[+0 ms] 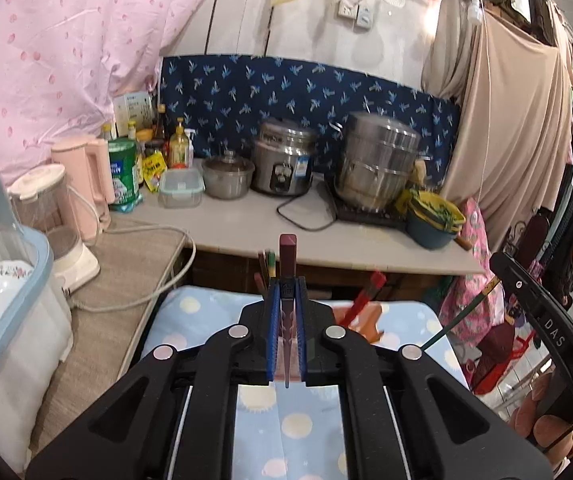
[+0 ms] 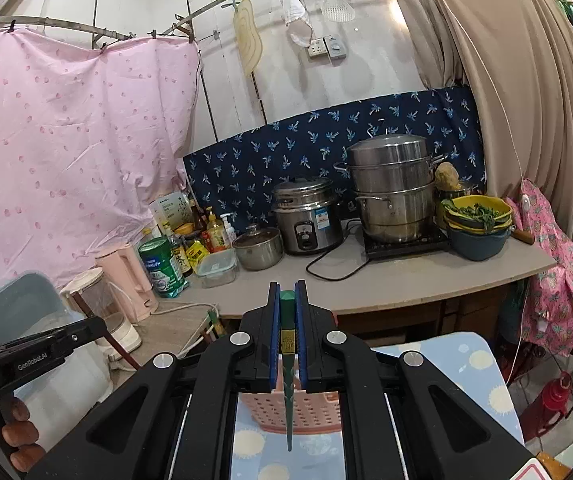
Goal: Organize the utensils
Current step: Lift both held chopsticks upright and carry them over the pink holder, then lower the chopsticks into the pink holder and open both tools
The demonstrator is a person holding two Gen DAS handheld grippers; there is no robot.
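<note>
My left gripper (image 1: 287,285) is shut on a dark red chopstick (image 1: 287,254), whose square end sticks up past the blue pads. Behind it stand a few brown and green chopsticks (image 1: 266,266), and red chopsticks (image 1: 367,294) lie to the right on a dotted light blue cloth (image 1: 298,428). My right gripper (image 2: 287,287) is shut on a green chopstick (image 2: 289,412), its thin tip hanging down over a pink slotted basket (image 2: 318,412). In the right wrist view the left gripper (image 2: 86,330) appears at the left edge with a hand (image 2: 18,436) on its handle.
A grey counter (image 2: 386,280) carries a steel steamer (image 2: 392,188), a rice cooker (image 2: 306,216), a small pot (image 2: 258,246), stacked bowls of greens (image 2: 476,220), bottles and a pink kettle (image 2: 126,280). A blender (image 1: 52,216) and a lidded dish box (image 1: 2,292) stand at the left.
</note>
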